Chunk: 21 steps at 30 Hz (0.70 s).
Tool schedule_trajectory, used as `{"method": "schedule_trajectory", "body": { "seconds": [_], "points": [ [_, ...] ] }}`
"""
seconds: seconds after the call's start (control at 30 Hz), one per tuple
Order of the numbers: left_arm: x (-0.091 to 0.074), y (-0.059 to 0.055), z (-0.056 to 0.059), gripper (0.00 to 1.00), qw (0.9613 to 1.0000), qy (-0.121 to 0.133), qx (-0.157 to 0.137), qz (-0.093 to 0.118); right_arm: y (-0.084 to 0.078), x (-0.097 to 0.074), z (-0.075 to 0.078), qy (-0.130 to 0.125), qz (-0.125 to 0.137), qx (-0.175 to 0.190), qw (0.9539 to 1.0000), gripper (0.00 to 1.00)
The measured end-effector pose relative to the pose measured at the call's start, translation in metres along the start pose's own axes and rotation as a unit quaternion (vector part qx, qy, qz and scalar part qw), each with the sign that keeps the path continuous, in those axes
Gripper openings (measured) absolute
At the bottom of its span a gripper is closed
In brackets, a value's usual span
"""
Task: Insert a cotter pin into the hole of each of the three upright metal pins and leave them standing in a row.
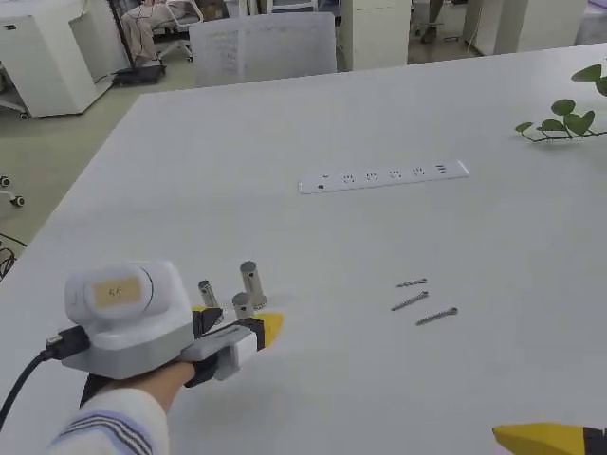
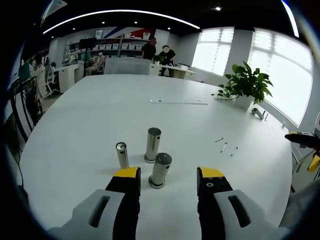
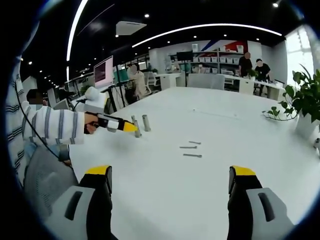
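Note:
Three upright metal pins stand close together on the white table: a tall one (image 1: 249, 280), a thin one (image 1: 207, 292) and a short one (image 1: 242, 305). My left gripper (image 1: 247, 322) is open, and the short pin (image 2: 161, 169) stands just ahead of its yellow tips, between the lines of the jaws. The tall pin (image 2: 152, 144) and the thin pin (image 2: 122, 154) are behind it. Three cotter pins (image 1: 412, 282) (image 1: 410, 301) (image 1: 436, 317) lie loose to the right. My right gripper (image 3: 170, 172) is open and holds nothing, well short of the cotter pins (image 3: 192, 155). Its yellow tip (image 1: 545, 438) shows at the bottom right.
A white power strip (image 1: 384, 176) lies farther back on the table. A leafy plant (image 1: 569, 118) sits at the far right edge. The table's left edge (image 1: 85, 180) runs diagonally, with chairs and desks beyond. People stand in the background.

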<state>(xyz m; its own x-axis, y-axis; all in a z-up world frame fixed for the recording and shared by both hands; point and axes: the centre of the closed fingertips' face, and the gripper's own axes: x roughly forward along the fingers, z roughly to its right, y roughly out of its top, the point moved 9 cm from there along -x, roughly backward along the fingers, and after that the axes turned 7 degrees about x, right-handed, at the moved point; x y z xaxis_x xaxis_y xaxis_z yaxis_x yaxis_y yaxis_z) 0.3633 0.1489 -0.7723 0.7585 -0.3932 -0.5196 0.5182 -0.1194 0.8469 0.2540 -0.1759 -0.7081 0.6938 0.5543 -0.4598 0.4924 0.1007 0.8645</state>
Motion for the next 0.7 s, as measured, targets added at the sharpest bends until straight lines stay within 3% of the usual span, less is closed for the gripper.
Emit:
{"method": "schedule_trajectory", "body": {
  "seconds": [0.7],
  "points": [
    [0.013,-0.006,-0.004,0.25,0.9997,0.015,0.001,-0.02,-0.001,0.007,0.005,0.0,-0.003,0.004,1.0,0.98]
  ]
}}
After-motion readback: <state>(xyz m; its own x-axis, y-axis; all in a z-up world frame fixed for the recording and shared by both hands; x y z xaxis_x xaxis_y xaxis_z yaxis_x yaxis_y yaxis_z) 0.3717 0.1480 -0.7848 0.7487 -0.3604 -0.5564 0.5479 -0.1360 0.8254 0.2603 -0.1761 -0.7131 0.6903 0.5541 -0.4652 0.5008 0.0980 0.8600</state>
